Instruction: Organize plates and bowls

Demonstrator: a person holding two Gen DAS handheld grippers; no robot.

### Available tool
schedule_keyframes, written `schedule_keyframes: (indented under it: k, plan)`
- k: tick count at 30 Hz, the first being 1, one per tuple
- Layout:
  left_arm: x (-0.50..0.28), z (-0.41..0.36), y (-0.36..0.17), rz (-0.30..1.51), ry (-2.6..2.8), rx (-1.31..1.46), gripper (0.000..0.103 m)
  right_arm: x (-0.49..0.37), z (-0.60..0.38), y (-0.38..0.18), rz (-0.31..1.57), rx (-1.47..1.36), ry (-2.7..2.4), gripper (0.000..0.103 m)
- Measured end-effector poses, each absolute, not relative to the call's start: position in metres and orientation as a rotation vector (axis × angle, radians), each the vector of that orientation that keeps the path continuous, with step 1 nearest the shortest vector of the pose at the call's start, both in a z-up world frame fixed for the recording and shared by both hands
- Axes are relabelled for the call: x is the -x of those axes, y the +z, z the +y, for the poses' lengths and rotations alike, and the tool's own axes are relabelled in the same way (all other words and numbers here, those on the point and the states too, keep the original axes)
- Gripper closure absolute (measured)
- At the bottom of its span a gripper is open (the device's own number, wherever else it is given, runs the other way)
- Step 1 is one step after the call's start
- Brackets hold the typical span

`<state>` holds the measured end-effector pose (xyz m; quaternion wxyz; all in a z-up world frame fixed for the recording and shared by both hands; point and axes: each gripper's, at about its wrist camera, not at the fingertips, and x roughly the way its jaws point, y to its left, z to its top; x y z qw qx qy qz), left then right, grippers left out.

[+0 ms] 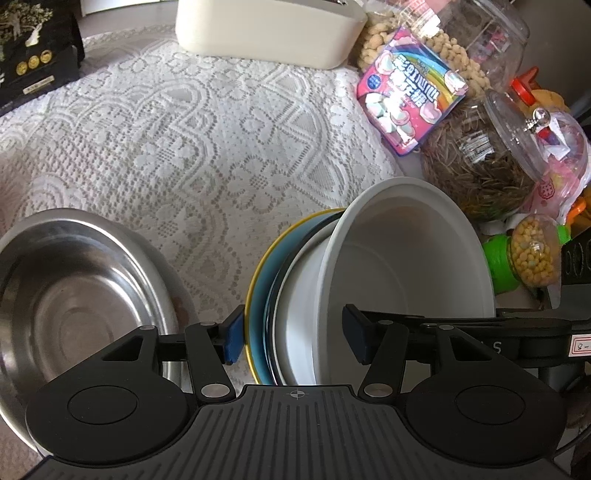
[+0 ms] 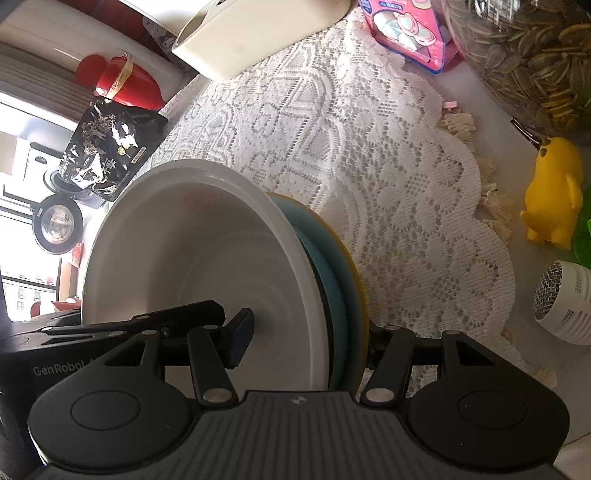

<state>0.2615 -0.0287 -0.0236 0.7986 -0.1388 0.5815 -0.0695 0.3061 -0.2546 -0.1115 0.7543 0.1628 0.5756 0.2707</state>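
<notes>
A stack of dishes is held on edge above the lace tablecloth: a white bowl point(image 1: 406, 266), a dark-rimmed white dish and a blue plate with a yellow rim point(image 1: 260, 295). My left gripper point(image 1: 291, 338) is shut on this stack, one blue pad on the plate's back, the other inside the bowl. My right gripper point(image 2: 306, 339) grips the same stack from the opposite side, with the white bowl point(image 2: 207, 251) and blue plate point(image 2: 340, 295) between its jaws. A steel bowl point(image 1: 74, 295) sits on the cloth at the left.
The lace tablecloth point(image 1: 192, 140) covers the table. A cream box point(image 1: 269, 29) stands at the back. A pink candy bag point(image 1: 410, 88), jars of seeds point(image 1: 480, 158) and snacks crowd the right side. A yellow toy point(image 2: 554, 195) and a white mesh object point(image 2: 565, 302) lie off the cloth.
</notes>
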Motion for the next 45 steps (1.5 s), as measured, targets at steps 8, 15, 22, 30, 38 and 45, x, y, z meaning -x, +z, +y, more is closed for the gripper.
schedule_keyframes:
  k: [8, 15, 22, 30, 38, 45]
  plan:
    - [-0.251, -0.008, 0.017, 1.201, -0.165, 0.289, 0.044, -0.294, -0.239, -0.075, 1.218, -0.33, 0.59, 0.045]
    - [-0.232, 0.044, 0.055, 1.148, -0.13, 0.304, 0.044, -0.281, -0.192, -0.03, 1.172, -0.275, 0.639, 0.044]
    - [-0.206, 0.109, 0.048, 1.147, -0.057, 0.361, 0.044, -0.273, -0.116, -0.016, 1.207, -0.172, 0.718, 0.044]
    - [-0.187, 0.148, 0.001, 1.246, -0.024, 0.398, 0.044, -0.267, -0.059, -0.062, 1.372, -0.112, 0.741, 0.045]
    - [-0.181, 0.155, 0.004, 1.146, -0.072, 0.288, 0.052, -0.263, -0.036, -0.07, 1.334, -0.022, 0.697, 0.04]
    - [-0.178, 0.153, 0.0, 1.151, -0.063, 0.225, 0.072, -0.259, -0.025, -0.066, 1.274, 0.095, 0.671, 0.04]
